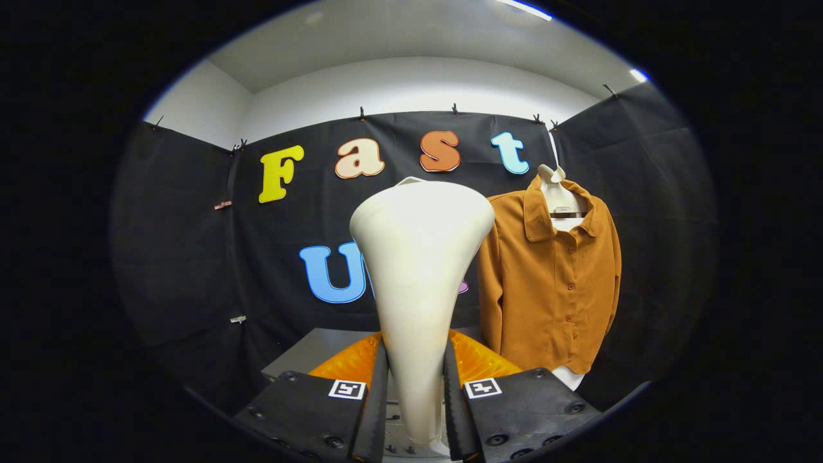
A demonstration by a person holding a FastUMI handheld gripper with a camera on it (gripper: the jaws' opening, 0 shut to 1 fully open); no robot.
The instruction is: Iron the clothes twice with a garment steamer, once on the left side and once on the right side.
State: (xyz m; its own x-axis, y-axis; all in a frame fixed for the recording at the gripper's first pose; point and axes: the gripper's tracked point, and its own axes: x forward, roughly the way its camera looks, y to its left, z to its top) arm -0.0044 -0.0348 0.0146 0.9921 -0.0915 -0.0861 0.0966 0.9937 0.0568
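One steamer (419,270) in claw (416,405); one shirt (553,283).

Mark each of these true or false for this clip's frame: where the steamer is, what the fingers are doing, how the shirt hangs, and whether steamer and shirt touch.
1. The gripper is shut on the garment steamer, one finger on each side of its narrow handle. True.
2. The steamer's wide head is pressed against the shirt. False: the head stands apart from the shirt, which hangs beyond it and to its right.
3. The shirt hangs on a hanger against the black cloth wall. True.
4. The shirt is unbuttoned and wide open. False: its front is buttoned shut.
5. The steamer lies flat on the table. False: it stands upright between the fingers.
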